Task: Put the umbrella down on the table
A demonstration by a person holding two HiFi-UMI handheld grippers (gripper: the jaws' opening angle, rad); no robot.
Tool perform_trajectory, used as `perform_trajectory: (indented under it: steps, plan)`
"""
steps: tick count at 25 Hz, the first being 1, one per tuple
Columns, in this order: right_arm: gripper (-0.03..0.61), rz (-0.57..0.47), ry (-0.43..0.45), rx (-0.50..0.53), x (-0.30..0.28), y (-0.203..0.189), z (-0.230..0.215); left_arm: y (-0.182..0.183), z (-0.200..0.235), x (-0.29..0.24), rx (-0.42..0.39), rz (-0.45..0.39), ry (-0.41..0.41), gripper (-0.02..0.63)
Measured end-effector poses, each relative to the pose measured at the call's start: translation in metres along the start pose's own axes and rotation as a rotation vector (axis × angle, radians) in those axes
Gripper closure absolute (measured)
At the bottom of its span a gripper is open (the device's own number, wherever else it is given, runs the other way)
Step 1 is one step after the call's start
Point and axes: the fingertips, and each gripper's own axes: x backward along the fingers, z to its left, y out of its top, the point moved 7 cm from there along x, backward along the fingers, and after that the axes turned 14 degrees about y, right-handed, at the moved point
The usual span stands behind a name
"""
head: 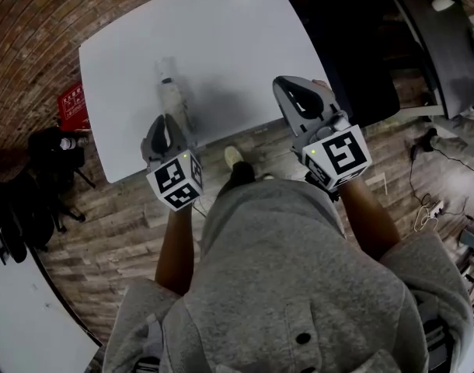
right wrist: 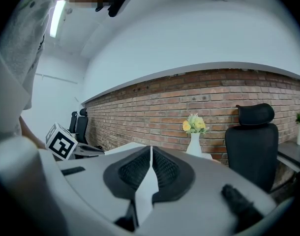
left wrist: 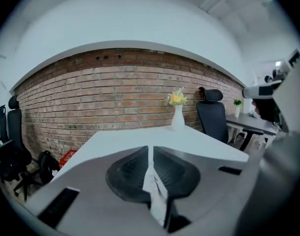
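A pale folded umbrella (head: pixel 173 98) lies flat on the white table (head: pixel 245 45), near its front edge, pointing away from me. My left gripper (head: pixel 166 122) hangs just over the umbrella's near end with its jaws shut and nothing between them; in the left gripper view the left gripper (left wrist: pixel 150 150) shows its pads (left wrist: pixel 133 173) pressed together above the table (left wrist: pixel 120 137). My right gripper (head: pixel 290 82) is at the table's front edge, to the right of the umbrella, also shut and empty. The right gripper (right wrist: pixel 150 150) points across the table towards the brick wall.
A white vase with yellow flowers (left wrist: pixel 177 113) (right wrist: pixel 194 140) stands at the table's far end. A black office chair (right wrist: pixel 252 144) is beyond it to the right. A second desk (head: pixel 447 45) lies at right, and a red bag (head: pixel 71 103) and black chair base (head: pixel 47 150) on the floor at left.
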Motion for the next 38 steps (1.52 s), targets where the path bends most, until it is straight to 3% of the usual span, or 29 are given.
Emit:
perform_trajectory:
  steps: [4, 12, 21, 38]
  plan:
    - [0.548, -0.007, 0.011, -0.02, 0.024, -0.006, 0.006, 0.008, -0.015, 0.035, 0.045, -0.027, -0.002, 0.598]
    - [0.548, -0.015, 0.034, -0.009, 0.077, -0.011, 0.027, 0.017, -0.046, 0.113, 0.028, -0.09, -0.05, 0.598]
    - [0.548, -0.03, 0.057, 0.025, 0.137, -0.024, 0.057, -0.002, -0.07, 0.189, 0.047, -0.102, -0.069, 0.598]
    - [0.548, -0.066, 0.08, 0.066, 0.177, -0.027, 0.08, -0.01, -0.084, 0.242, 0.044, -0.119, -0.068, 0.598]
